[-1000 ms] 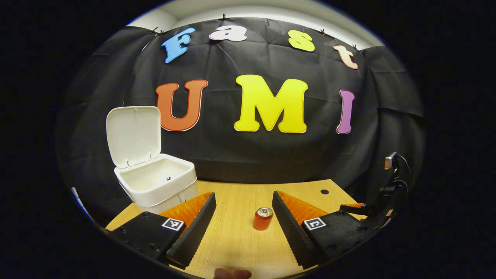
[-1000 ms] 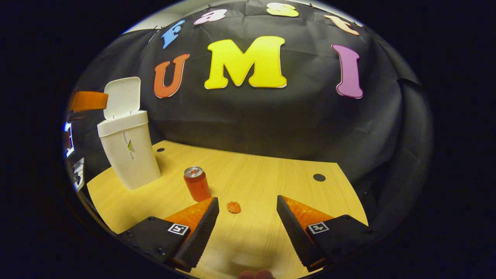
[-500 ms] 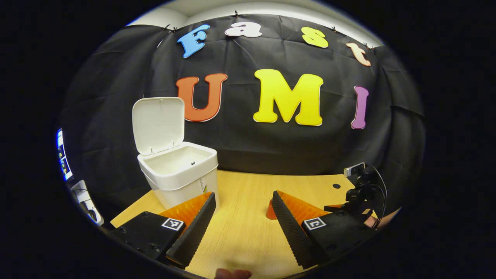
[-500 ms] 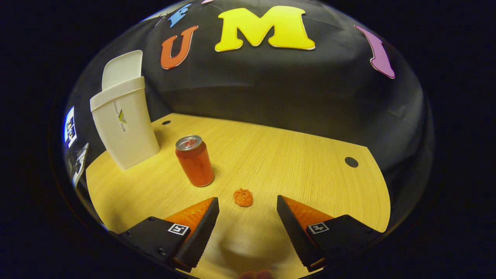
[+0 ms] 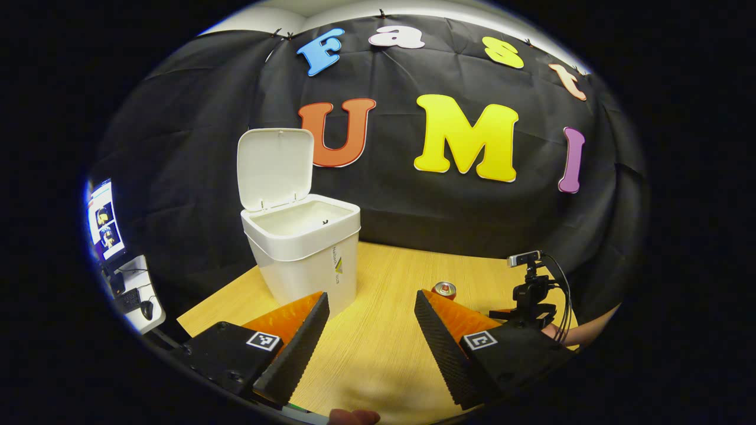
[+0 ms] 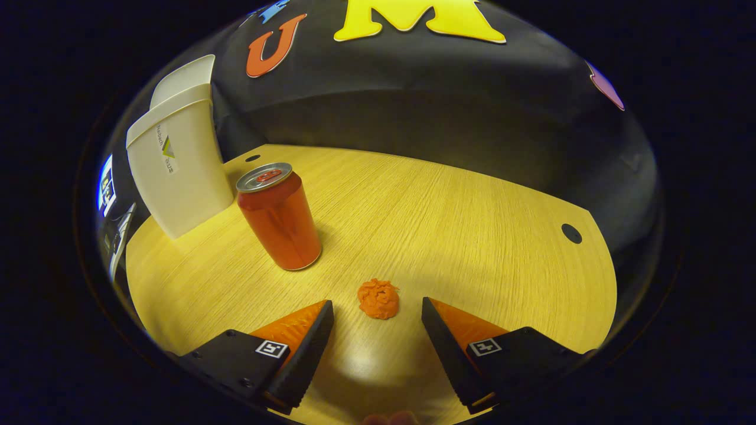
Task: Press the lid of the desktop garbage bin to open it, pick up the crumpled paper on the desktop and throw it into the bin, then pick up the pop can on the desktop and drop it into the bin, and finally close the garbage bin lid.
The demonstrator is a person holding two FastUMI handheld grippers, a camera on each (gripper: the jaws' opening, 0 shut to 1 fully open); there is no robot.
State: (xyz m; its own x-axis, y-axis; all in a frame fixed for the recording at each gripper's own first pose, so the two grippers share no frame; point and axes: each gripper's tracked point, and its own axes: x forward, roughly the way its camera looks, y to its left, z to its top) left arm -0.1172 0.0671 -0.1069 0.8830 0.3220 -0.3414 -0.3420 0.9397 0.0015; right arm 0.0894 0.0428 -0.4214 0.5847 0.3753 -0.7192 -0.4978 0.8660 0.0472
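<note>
While the bin [image 6: 177,165] stands lid-up at far left, the paper [image 6: 378,298] lies on the tabletop [image 6: 460,224] dead ahead of the right tool [image 6: 378,321], released, between its fingers' line; left tool [image 5: 369,321] released, farther off.

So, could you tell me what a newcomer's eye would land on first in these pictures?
Probably the white bin at the table's left, its lid standing open. Next comes the red pop can, upright near the bin. Then the small crumpled paper lying just ahead of the open right gripper.
</note>
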